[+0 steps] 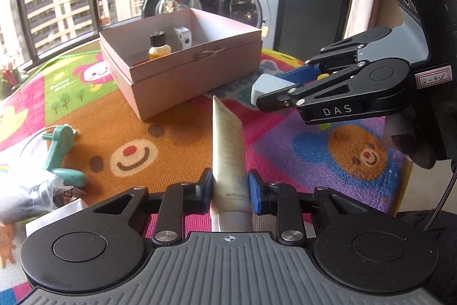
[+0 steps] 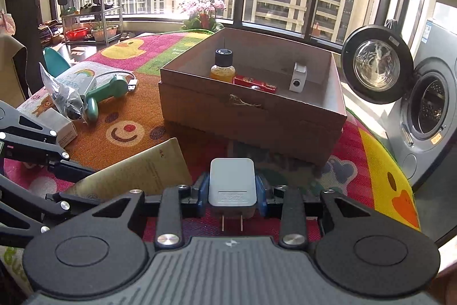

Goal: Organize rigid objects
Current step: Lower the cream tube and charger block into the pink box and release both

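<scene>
My left gripper (image 1: pixel 230 186) is shut on a cream squeeze tube (image 1: pixel 228 145), crimped end pointing toward the cardboard box (image 1: pixel 182 79). In the right wrist view the same tube (image 2: pixel 142 173) lies at lower left. My right gripper (image 2: pixel 232 190) is shut on a white plug adapter (image 2: pixel 232 182), prongs toward the camera; the left wrist view has this adapter (image 1: pixel 270 87) at the right. The open box (image 2: pixel 257 116) holds an amber bottle (image 2: pixel 222 67), a red flat item (image 2: pixel 255 85) and a small white cube (image 2: pixel 298 77).
A teal handle-shaped object (image 2: pixel 110 93) with a USB cable, a crumpled plastic bag (image 2: pixel 64 97) and a small carton (image 2: pixel 61 125) lie left on the colourful play mat (image 1: pixel 128 133). A washing machine (image 2: pixel 425 116) with its door open stands behind the box.
</scene>
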`<act>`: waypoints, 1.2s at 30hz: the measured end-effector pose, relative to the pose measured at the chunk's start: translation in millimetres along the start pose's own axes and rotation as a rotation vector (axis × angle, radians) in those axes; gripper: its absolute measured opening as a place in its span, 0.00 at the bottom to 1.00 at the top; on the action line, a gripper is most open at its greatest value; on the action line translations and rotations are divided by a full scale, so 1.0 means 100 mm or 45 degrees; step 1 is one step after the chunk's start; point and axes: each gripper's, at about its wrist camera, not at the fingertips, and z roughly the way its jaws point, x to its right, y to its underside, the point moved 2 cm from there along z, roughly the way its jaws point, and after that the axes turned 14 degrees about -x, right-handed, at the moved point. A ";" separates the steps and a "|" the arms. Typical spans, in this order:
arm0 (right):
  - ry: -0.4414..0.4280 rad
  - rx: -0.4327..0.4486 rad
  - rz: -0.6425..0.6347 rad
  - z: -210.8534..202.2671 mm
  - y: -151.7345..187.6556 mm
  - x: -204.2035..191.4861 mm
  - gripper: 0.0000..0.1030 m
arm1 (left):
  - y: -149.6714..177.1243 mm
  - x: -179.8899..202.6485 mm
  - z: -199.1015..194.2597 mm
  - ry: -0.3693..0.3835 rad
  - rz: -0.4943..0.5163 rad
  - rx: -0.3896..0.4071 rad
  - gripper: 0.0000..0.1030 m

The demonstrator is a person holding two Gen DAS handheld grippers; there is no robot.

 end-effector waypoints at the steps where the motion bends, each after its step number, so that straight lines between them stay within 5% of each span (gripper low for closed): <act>1: 0.001 0.014 -0.003 -0.12 0.06 0.00 0.31 | 0.01 0.03 -0.05 -0.010 0.022 0.012 0.29; 6: 0.026 0.118 0.004 -0.59 0.19 0.09 0.31 | -0.22 0.05 -0.38 -0.038 0.062 0.128 0.29; 9: 0.040 0.198 0.024 -0.80 0.14 0.17 0.31 | -0.63 -0.10 -0.60 -0.076 0.010 0.255 0.29; 14: 0.039 0.274 0.042 -0.87 0.01 0.23 0.31 | -1.49 -0.56 -0.54 0.022 -0.280 0.367 0.29; 20: 0.031 0.247 0.105 -0.71 -0.01 0.35 0.31 | -2.03 -0.94 0.11 0.167 -0.625 0.310 0.29; 28: 0.027 0.197 0.177 -0.52 -0.05 0.55 0.31 | -1.33 -1.01 -0.08 0.106 -0.591 0.292 0.29; 36: -0.094 0.170 0.287 -0.13 -0.81 0.79 0.31 | -0.23 -0.91 -0.36 -0.114 -0.504 0.154 0.29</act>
